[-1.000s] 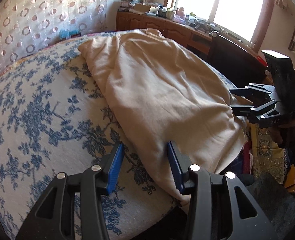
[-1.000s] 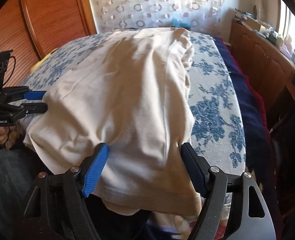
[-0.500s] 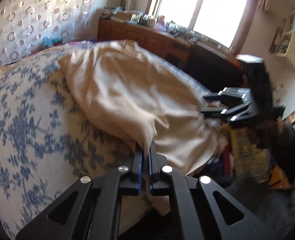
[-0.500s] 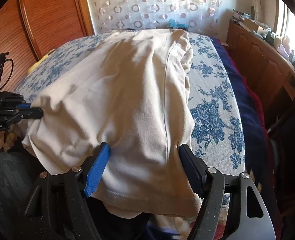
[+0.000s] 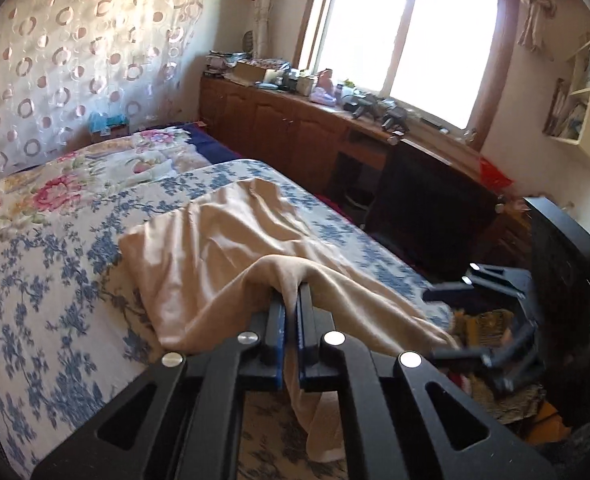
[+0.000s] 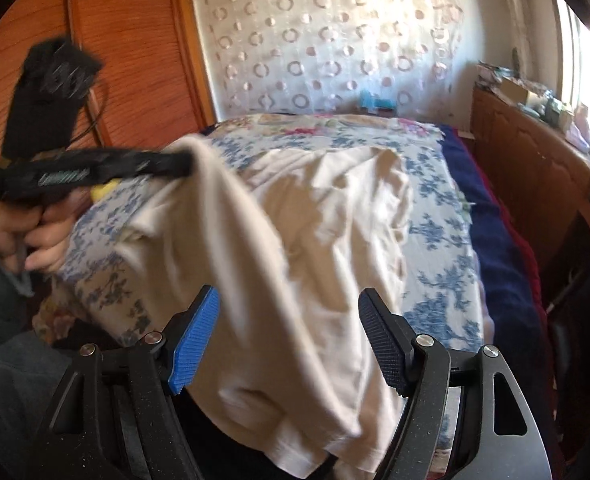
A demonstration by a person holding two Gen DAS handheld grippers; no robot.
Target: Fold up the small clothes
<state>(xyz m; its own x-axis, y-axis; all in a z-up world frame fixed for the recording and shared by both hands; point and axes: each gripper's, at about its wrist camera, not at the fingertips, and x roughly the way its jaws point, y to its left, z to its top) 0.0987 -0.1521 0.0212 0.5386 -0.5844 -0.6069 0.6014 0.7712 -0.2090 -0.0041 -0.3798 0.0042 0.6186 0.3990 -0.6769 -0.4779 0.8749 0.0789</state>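
Note:
A cream garment [image 5: 223, 256] lies on the blue-flowered bedspread [image 5: 43, 280]. My left gripper [image 5: 292, 300] is shut on the garment's near edge and holds it lifted above the bed; it also shows in the right wrist view [image 6: 175, 166], blurred, with cloth hanging from it. The garment [image 6: 315, 248] spreads across the bed there too. My right gripper [image 6: 289, 312] is open, its jaws wide on either side of the garment's near hem, not closed on it. It appears blurred at the right of the left wrist view [image 5: 451, 320].
A wooden cabinet [image 5: 295, 136] with clutter runs under the window on the right side of the bed. A dark blue blanket [image 6: 503, 264] lines the bed's right edge. A wooden wardrobe [image 6: 135, 60] stands on the left. A floral quilt [image 5: 95, 168] lies at the bed's far end.
My left gripper closed on the garment's edge and has lifted it up and forward. The right gripper stays open around the hem and has risen slightly.

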